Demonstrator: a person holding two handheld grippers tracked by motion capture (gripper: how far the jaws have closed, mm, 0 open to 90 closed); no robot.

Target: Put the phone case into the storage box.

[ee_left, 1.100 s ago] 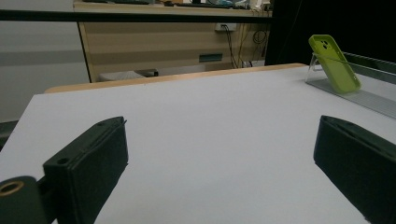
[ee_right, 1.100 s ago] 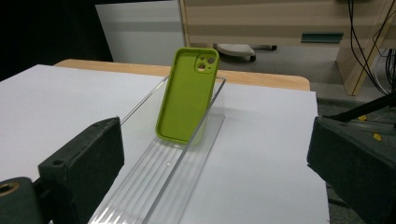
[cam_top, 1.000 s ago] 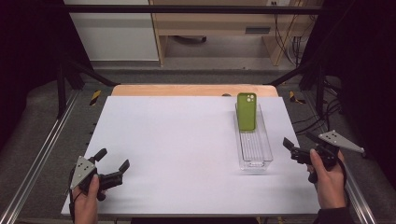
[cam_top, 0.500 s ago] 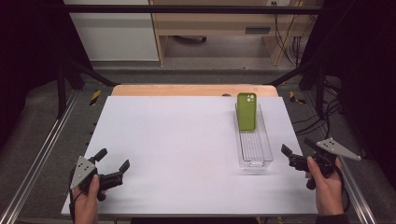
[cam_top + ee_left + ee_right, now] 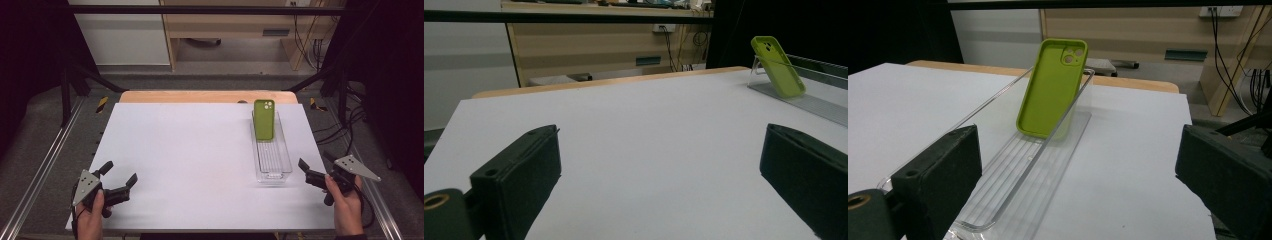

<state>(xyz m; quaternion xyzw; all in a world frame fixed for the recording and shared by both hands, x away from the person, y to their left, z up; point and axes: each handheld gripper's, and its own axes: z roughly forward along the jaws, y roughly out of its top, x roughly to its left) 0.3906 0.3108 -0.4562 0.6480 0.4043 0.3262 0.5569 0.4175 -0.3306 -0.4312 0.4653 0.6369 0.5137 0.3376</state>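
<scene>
- The left gripper [image 5: 119, 174] sits at the near left corner of the white table [image 5: 190, 150], jaws wide apart with nothing between them.
- The right gripper [image 5: 316, 166] is held at the table's near right edge, jaws likewise spread and empty, just beside the near end of the tray [image 5: 272, 167].
- The clear tray runs lengthwise away from the person on the table's right side.
- The green phone case [image 5: 263, 119] stands tilted inside the tray's far end, leaning against the end wall, well apart from both grippers.
</scene>
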